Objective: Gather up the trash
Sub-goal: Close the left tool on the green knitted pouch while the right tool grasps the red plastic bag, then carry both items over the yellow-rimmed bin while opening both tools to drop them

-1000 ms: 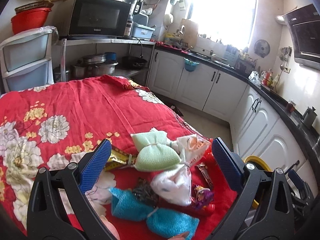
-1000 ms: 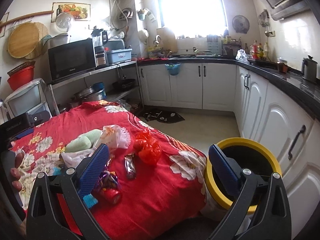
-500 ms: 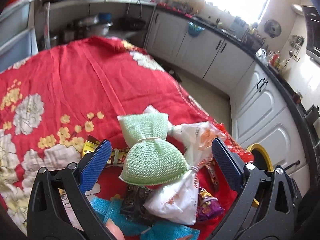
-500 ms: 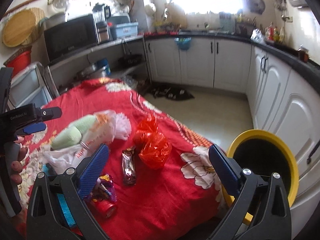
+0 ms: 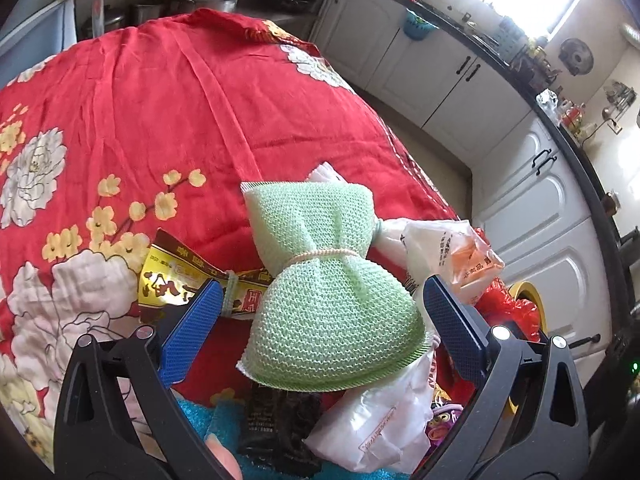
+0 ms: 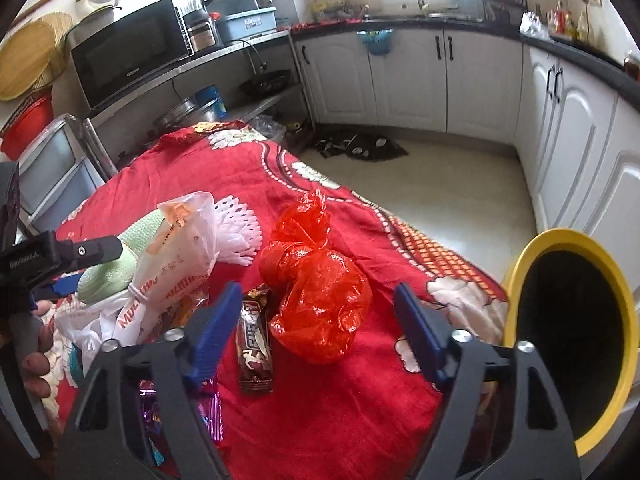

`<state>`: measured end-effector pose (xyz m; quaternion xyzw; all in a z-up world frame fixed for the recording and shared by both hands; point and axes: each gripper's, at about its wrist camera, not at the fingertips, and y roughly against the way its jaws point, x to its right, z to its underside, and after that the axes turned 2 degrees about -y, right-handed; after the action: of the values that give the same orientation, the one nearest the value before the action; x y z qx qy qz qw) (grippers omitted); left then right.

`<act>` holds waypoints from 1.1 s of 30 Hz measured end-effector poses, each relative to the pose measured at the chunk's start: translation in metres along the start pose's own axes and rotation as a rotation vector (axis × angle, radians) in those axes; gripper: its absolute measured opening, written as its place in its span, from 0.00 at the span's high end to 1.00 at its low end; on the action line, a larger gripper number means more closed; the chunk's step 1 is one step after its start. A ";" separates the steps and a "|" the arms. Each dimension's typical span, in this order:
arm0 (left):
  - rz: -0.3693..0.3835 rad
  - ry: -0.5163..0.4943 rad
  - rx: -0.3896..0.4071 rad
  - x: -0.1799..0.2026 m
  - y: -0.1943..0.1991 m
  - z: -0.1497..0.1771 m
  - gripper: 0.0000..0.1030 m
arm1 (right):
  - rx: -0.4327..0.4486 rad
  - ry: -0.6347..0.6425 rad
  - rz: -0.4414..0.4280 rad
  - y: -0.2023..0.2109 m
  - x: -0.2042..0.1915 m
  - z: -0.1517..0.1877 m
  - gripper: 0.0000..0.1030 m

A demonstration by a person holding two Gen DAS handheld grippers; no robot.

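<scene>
A crumpled red plastic bag (image 6: 316, 284) lies on the red flowered tablecloth (image 6: 340, 412) with a brown candy bar wrapper (image 6: 254, 344) beside it. My right gripper (image 6: 318, 316) hovers over both; its jaws are closing with the bag and wrapper between them, and the pads do not press on either. My left gripper (image 5: 320, 320) is open around a green knitted pouch (image 5: 320, 280) tied at its waist, without touching it. A white printed plastic bag (image 5: 448, 256) and a yellow-brown wrapper (image 5: 180, 280) flank the pouch. The left gripper (image 6: 48, 264) also shows in the right wrist view.
A yellow-rimmed black trash bin (image 6: 568, 332) stands just off the table's right edge. White cabinets (image 6: 404, 76) line the walls, and a microwave (image 6: 128, 52) sits on a steel shelf behind the table. A purple wrapper (image 6: 212, 404) and a blue knitted pouch (image 5: 200, 416) lie near me.
Both grippers sank and tilted down toward the trash pile, so the green pouch and the red bag look larger. The right jaws have narrowed.
</scene>
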<state>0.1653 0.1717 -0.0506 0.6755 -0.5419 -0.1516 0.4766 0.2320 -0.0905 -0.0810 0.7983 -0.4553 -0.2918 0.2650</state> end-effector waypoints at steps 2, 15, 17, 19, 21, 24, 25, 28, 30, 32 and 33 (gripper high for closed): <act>-0.001 -0.009 -0.011 0.002 -0.003 -0.001 0.10 | -0.016 -0.006 -0.016 -0.004 0.001 0.000 0.41; 0.063 0.044 -0.039 -0.012 -0.009 0.002 0.33 | -0.026 -0.031 -0.077 -0.003 0.007 0.003 0.78; 0.072 0.046 -0.023 -0.014 -0.004 0.002 0.34 | -0.016 -0.030 -0.077 0.001 0.008 0.003 0.79; 0.077 0.046 0.001 -0.016 0.003 0.001 0.35 | 0.001 -0.030 -0.080 0.007 0.010 0.003 0.79; 0.079 0.042 0.033 -0.015 0.014 0.001 0.35 | 0.012 -0.036 -0.082 0.013 0.012 0.003 0.80; 0.078 0.022 0.073 -0.012 0.028 -0.001 0.35 | 0.029 -0.041 -0.085 0.022 0.018 0.003 0.80; 0.075 0.013 0.086 -0.009 0.032 -0.001 0.35 | 0.035 -0.041 -0.083 0.025 0.018 0.001 0.80; 0.076 -0.021 0.123 0.002 0.045 0.000 0.35 | 0.055 -0.054 -0.081 0.037 0.024 0.002 0.80; 0.080 -0.047 0.142 0.012 0.051 0.002 0.35 | 0.064 -0.059 -0.074 0.044 0.028 0.002 0.80; 0.084 -0.075 0.159 0.023 0.056 0.004 0.35 | 0.077 -0.068 -0.069 0.053 0.034 0.003 0.80; 0.087 -0.085 0.163 0.028 0.057 0.006 0.35 | 0.083 -0.074 -0.065 0.057 0.037 0.003 0.80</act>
<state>0.1378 0.1471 0.0013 0.6808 -0.6009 -0.1146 0.4028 0.2123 -0.1492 -0.0522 0.8116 -0.4503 -0.3105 0.2053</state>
